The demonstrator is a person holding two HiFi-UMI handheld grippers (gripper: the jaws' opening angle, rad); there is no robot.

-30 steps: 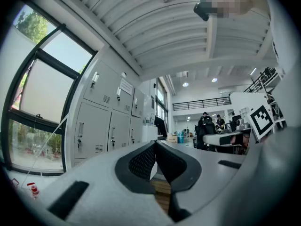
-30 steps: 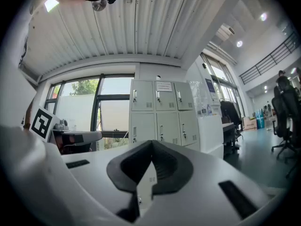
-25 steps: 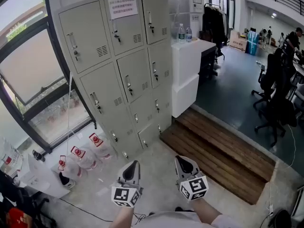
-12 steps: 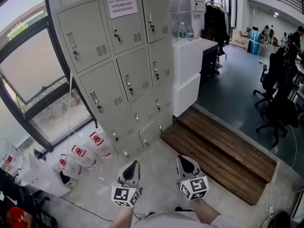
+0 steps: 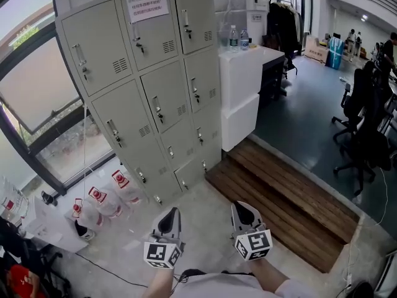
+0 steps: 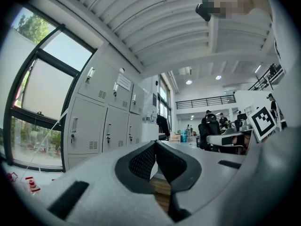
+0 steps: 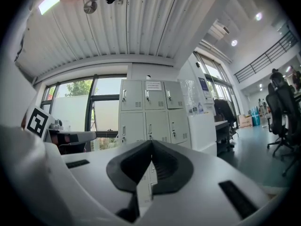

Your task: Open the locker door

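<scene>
A tall beige locker bank stands against the window wall, three columns of doors, all closed, each with a small handle and vent. A paper notice is stuck on the top middle door. My left gripper and right gripper are held side by side low in the head view, a good way short of the lockers, pointing level. Both are shut with nothing between the jaws. The lockers sit left of centre in the left gripper view, and the lockers stand straight ahead in the right gripper view.
Several water jugs lie on the floor left of the lockers. A white cabinet with two bottles on top stands right of them. A wooden platform lies on the right. Office chairs and desks stand further right.
The view has shifted: the lockers sit further left and slightly larger in the head view. Both grippers stay shut and side by side.
</scene>
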